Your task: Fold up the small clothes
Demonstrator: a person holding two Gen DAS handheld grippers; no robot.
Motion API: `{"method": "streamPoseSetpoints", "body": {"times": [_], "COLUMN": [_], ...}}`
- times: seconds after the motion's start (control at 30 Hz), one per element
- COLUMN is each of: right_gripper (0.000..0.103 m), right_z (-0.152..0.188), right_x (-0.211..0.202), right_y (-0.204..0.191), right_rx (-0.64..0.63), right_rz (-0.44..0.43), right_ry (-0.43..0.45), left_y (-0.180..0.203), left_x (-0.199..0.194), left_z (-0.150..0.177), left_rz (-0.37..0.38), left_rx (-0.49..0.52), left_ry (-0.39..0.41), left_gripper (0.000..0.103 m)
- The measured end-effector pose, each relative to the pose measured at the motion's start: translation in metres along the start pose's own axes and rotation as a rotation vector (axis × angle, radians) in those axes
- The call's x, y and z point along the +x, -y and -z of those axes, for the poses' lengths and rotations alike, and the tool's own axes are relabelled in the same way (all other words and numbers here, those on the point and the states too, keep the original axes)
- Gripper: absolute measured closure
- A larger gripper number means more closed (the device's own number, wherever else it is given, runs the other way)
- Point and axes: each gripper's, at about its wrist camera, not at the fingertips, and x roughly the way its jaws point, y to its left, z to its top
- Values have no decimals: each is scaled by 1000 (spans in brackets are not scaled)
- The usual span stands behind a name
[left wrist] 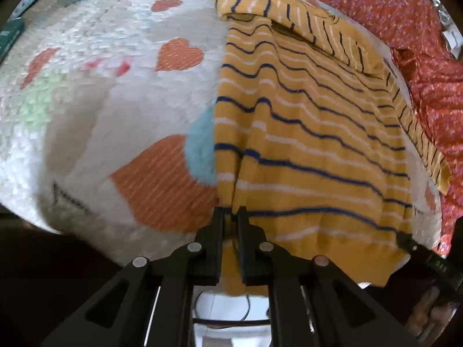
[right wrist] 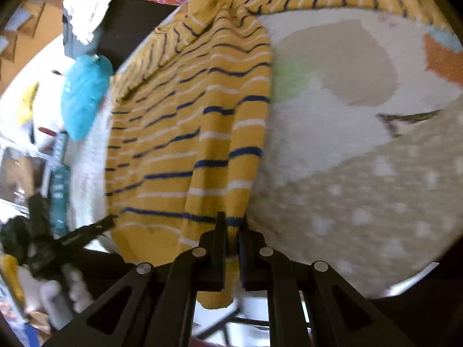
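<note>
Hems come first here: each gripper is pinched onto a bottom corner of the yellow striped sweater (left wrist: pixel 303 133), the left gripper (left wrist: pixel 230 212) clamped on the corner at the garment's left edge and the right gripper (right wrist: pixel 231 219) on the opposite corner. The sweater lies spread on the patterned blanket (left wrist: pixel 95 92), its hem hanging just over the near edge of the surface, with one sleeve already crossed over the upper body.

To do this fold well — judging by the grip — both corners should rise together and travel level toward the collar, keeping the hem taut between them so the wrinkles running up the body don't get trapped. Land hem on shoulders, then release.

Room is lopsided. The blanket left of the sweater is open (plenty of space to set it down), but the red floral garment (left wrist: pixel 411 29) lies right beside the far sleeve, and a teal cloth (right wrist: pixel 84 95) sits near the blanket's edge — keep clear of both.
</note>
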Motion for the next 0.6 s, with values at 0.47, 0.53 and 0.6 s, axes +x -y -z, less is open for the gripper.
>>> {"method": "streamPoseSetpoints", "body": {"times": [0.47, 0.53, 0.6], "right_gripper": [95, 95, 90], "right_z": [5, -6, -23], "right_x": [-26, -48, -74], "right_y": [43, 58, 82], "right_rx": [86, 138, 220], "right_rz": [5, 0, 3], "right_ry": [9, 103, 208], "left_y": [-50, -47, -35], "left_x": [-31, -30, -29], "left_z": [23, 22, 23], "left_rz": [107, 92, 78], "left_rx": [-149, -138, -109], "left_ry": [99, 100, 103], "left_gripper": [71, 71, 70]}}
